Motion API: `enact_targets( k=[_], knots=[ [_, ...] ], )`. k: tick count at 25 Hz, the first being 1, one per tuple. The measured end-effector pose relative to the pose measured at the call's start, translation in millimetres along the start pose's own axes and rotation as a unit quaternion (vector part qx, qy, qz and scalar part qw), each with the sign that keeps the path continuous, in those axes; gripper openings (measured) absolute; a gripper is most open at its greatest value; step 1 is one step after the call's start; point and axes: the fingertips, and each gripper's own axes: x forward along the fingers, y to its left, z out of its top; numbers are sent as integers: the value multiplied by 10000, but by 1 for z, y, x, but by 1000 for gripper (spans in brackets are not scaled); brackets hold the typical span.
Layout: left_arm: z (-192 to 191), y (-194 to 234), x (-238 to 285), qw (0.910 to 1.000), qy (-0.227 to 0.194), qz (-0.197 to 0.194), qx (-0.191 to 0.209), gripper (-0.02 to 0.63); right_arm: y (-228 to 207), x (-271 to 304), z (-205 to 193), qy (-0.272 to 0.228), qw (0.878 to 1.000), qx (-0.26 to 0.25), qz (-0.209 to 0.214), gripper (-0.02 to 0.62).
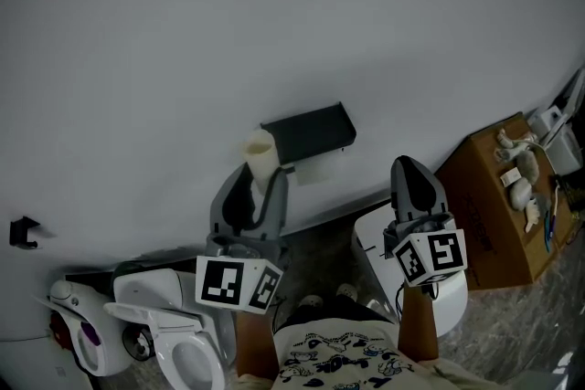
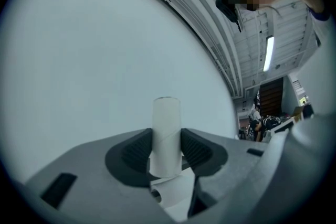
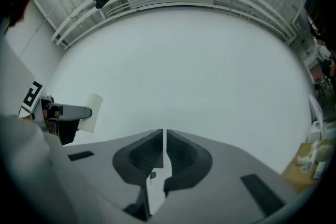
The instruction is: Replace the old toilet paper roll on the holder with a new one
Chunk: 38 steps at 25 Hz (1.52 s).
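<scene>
Starting with the left gripper [image 1: 265, 183]: its jaws are set on either side of a bare cardboard tube [image 2: 166, 134], both pads pressed against the tube's lower half. The tube stands upright between them, with its upper end well clear above the jaws. In the head view the tube is held in front of the white wall [image 1: 228, 32], just left of the black wall-mounted holder [image 1: 309, 134] and apart from it.

A pale object hangs under the holder's lower edge. It may be a spindle or a scrap of paper; the view is too coarse to decide.

The right gripper [image 3: 164, 147] is closed. Its two pads stand almost together, only a thin slit separates them, and nothing is between them. It points toward the wall, to the right of the holder and well apart from it.

A white toilet [image 1: 178, 333] sits at the lower left below the grippers. A brown cardboard box [image 1: 498, 205] carrying small items stands at the right.
</scene>
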Motion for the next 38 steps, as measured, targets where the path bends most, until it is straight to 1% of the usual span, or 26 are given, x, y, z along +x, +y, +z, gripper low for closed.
enact_targets(
  k=[19,24,38],
  knots=[
    [2,-10,-2,9999,13,-120,20,178,-4,-11,12,-42,9998,-88,-147,25],
    [3,-11,-2,9999,15,-130,43,178,-1,-12,15,-54,9998,-119,-118,25],
    [2,-12,-3,9999,37,-145,37,178,-2,-13,12,11,9998,-111,-174,25]
  ],
)
